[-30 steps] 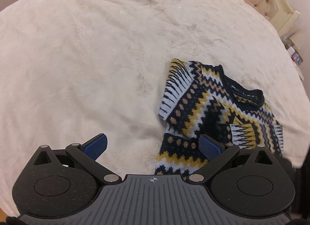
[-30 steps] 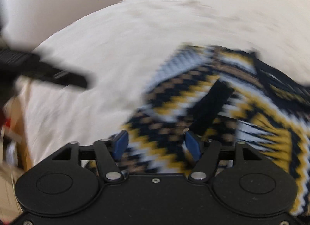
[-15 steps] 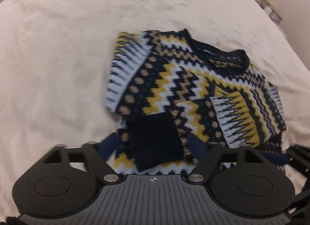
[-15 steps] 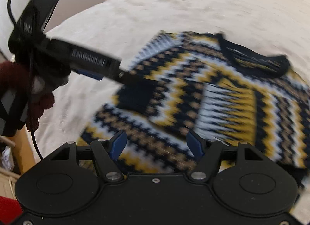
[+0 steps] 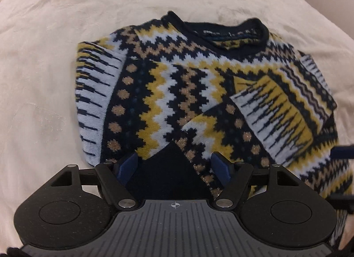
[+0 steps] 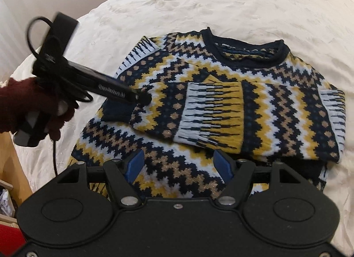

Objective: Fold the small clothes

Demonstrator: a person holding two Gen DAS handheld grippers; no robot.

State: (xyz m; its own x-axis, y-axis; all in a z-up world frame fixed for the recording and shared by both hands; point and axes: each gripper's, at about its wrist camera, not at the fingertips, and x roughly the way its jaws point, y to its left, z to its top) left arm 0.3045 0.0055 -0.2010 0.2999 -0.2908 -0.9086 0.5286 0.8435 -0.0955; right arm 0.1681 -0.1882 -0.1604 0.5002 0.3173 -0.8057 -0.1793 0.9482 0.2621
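Zigzag-knit sweater (image 5: 190, 93) – navy, yellow, white – flat on bed, sleeves folded across front.

One sweater (image 6: 221, 102) – two hand-held grippers (image 5: 176, 166) (image 6: 178, 166) – one bed (image 6: 221, 2).

A patterned knitted sweater in navy, yellow and white (image 6: 254, 106) lies flat on a cream plush bed cover (image 6: 199, 2), its dark ribbed collar (image 6: 247, 55) at the far end and its hem nearest the cameras. One sleeve is folded across the chest, its dark cuff (image 6: 117, 111) ending at the left side of the garment in the right wrist view. The left gripper (image 5: 176, 166) sits over that cuff, one blue pad on each side of it. The right gripper (image 6: 178, 165) hovers over the hem, to the right of the left one. A hand in a dark red knitted glove (image 6: 28, 106) holds the left gripper's handle beyond the left edge of the bed.
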